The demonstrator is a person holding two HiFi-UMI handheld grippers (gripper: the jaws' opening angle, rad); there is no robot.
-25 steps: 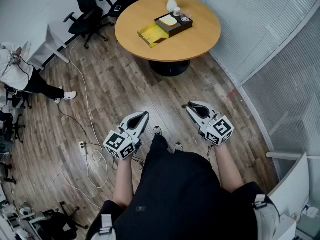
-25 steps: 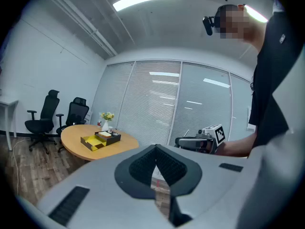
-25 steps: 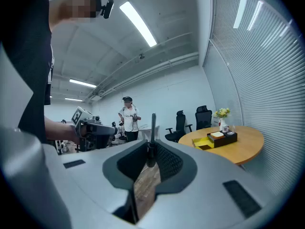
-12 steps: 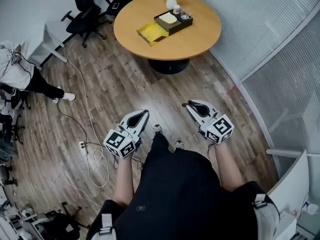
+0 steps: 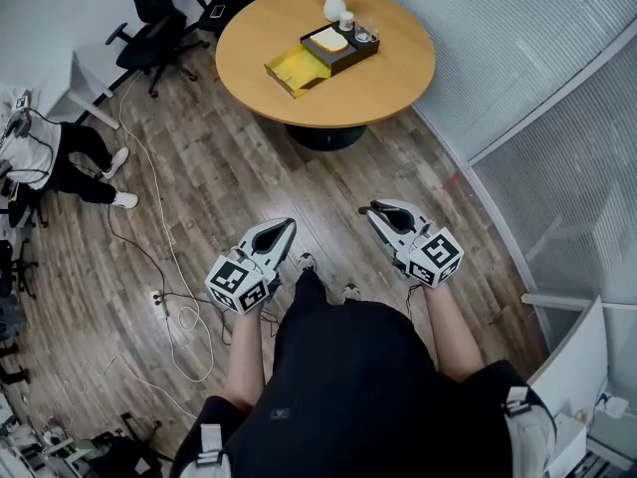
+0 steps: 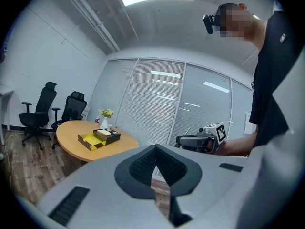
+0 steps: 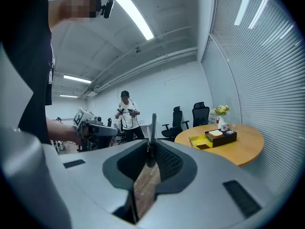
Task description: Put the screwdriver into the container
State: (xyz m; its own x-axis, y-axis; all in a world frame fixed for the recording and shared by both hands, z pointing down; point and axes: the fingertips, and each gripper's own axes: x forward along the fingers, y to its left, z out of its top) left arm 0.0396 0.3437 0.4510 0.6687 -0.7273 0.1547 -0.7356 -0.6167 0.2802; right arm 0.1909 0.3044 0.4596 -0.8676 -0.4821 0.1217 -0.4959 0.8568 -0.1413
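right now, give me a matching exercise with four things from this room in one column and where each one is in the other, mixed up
Things
1. screwdriver
2. yellow container
3. vase of flowers
4. black office chair

Places
A. on the wooden floor, off the round table
B. between the jaws of the right gripper
C. on the table, beside the black tray
D. at the table's far edge, behind the black tray

Pairs: 1-B, 2-C, 3-D, 4-A
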